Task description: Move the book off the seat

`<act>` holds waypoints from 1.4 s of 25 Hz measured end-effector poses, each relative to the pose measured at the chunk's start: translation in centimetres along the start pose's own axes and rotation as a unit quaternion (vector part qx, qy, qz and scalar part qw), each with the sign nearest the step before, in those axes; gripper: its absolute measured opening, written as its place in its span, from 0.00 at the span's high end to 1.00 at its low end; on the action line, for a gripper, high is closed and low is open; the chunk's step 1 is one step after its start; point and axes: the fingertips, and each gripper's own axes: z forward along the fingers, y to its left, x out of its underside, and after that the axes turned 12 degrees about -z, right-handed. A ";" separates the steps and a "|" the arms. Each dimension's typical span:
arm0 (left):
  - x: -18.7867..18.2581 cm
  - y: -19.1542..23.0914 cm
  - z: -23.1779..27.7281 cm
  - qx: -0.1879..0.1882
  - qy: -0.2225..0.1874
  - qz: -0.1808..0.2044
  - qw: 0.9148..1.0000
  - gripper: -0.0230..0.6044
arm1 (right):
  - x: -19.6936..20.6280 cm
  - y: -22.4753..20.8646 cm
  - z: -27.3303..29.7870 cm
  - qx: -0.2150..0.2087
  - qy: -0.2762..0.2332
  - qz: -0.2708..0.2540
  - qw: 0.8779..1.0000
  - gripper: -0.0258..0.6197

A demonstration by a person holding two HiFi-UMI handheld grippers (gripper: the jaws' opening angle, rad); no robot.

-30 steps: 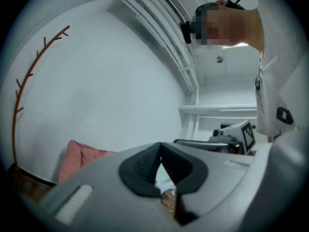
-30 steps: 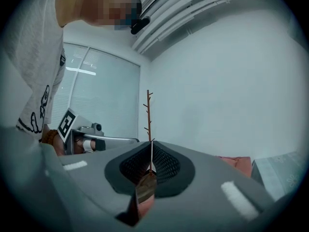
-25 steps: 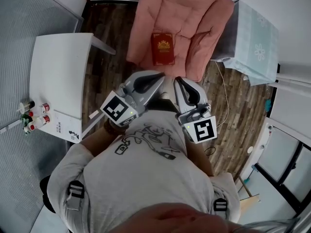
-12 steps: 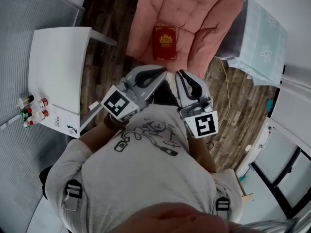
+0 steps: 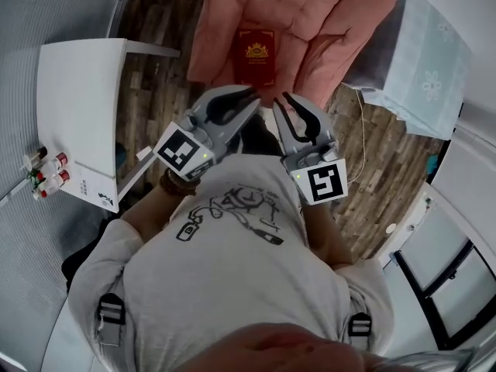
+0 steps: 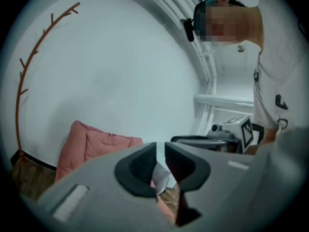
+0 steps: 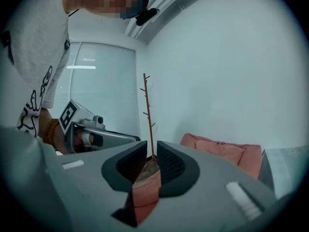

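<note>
Head view overhead, gripper views roughly level, sharing chair (image 5: 310, 14)

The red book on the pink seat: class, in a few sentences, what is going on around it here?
A person holds a gripper in each hand. The red book lies flat on the pink seat, untouched. The left gripper and right gripper are side by side near the seat's front edge. The jaws of each have just been opening to a narrow gap, with nothing between them. The book is not yet lifted.
</note>
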 end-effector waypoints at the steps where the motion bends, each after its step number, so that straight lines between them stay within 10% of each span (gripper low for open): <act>1: 0.4 0.5 0.8 -0.005 0.003 -0.001 1.000 0.88 | 0.7 -0.8 0.2 -0.003 0.004 0.005 1.000 0.85; 35: 21.8 25.8 7.1 -0.138 0.112 -0.101 0.979 0.66 | 32.0 -7.6 11.9 -0.055 0.165 0.071 0.982 0.68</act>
